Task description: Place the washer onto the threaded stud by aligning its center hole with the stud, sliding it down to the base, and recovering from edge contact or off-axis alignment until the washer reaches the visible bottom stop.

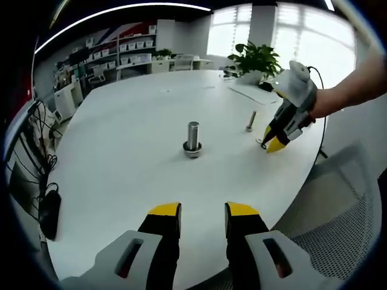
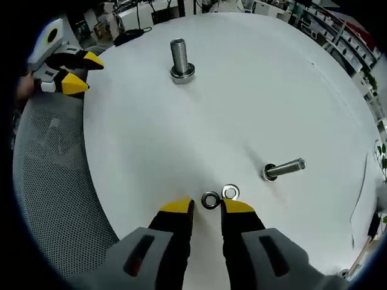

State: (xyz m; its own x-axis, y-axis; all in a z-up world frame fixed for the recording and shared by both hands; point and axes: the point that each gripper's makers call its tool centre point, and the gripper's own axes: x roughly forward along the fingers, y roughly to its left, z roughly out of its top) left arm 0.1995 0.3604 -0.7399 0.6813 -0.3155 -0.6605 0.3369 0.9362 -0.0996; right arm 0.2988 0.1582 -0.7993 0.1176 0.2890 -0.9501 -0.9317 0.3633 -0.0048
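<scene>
In the right gripper view, the right gripper [image 2: 207, 208], its yellow-tipped jaws narrowly parted and holding nothing, sits just behind two flat steel ring washers [image 2: 210, 200] lying on the smooth white table [image 2: 254, 84], beyond which stands the upright cylindrical threaded stud [image 2: 179, 59], while the left gripper [image 1: 202, 211] hovers with jaws parted, empty.

This is an office or meeting room. A large white oval table [image 1: 121, 151] fills the middle, with a grey mesh office chair [image 2: 54, 181] drawn up to its edge. Shelving with white storage boxes [image 1: 124, 51] lines the far wall, a potted plant [image 1: 254, 60] stands by bright windows [image 1: 302, 36], and cables [image 1: 39, 139] trail beside the table.
</scene>
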